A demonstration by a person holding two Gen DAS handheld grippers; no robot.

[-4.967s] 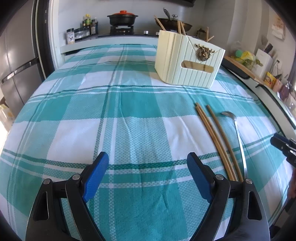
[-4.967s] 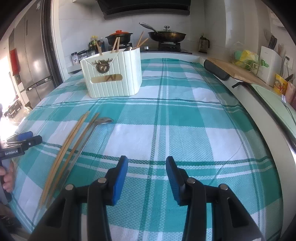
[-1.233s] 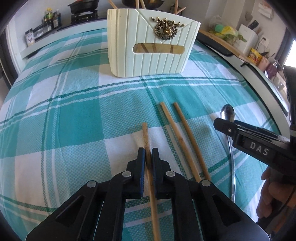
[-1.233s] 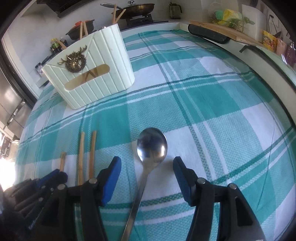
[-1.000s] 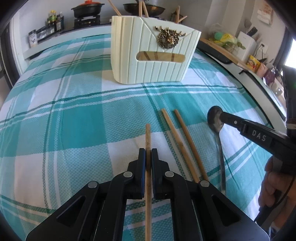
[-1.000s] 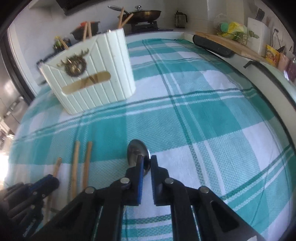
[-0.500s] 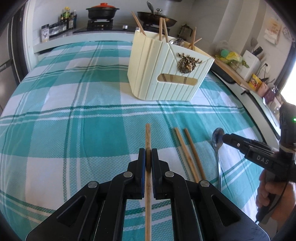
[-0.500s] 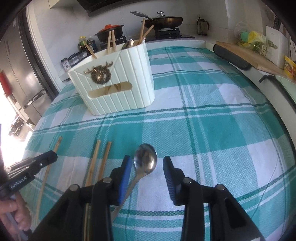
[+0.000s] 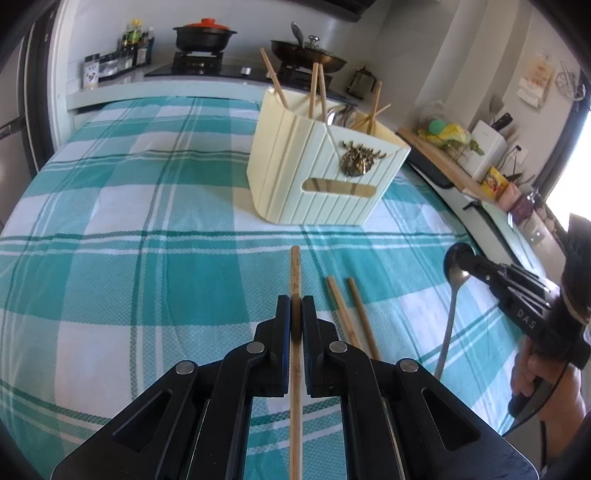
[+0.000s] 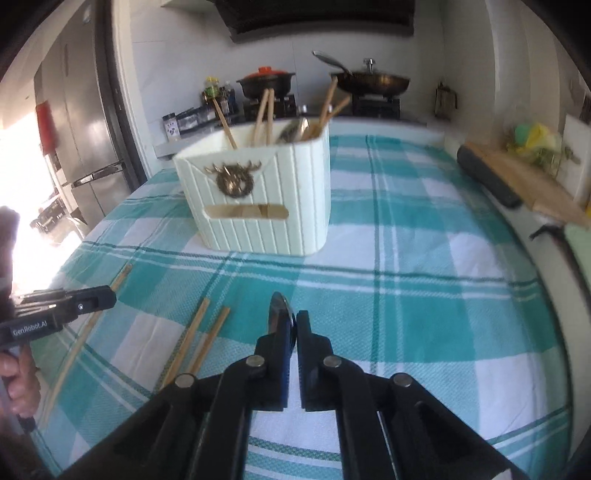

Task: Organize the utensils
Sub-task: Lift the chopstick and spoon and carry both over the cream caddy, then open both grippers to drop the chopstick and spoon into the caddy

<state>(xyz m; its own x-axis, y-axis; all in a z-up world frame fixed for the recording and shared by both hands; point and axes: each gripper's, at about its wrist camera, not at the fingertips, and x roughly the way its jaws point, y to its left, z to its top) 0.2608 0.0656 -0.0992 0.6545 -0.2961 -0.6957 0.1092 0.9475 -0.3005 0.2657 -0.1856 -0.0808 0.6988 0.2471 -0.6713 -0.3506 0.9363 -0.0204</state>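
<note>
My left gripper is shut on a wooden chopstick and holds it above the cloth, pointing toward the cream utensil holder. My right gripper is shut on a metal spoon, bowl up and edge-on; in the left wrist view the spoon hangs from it at the right. Two more chopsticks lie on the cloth between the grippers, also in the right wrist view. The holder contains several chopsticks and a spoon.
The table has a teal and white checked cloth. Behind it are a stove with a black pot and a pan. A cutting board and a dark roll lie along the right counter.
The right gripper closed on the spoon and lifted it off the cloth. The left gripper rose further with its chopstick.
</note>
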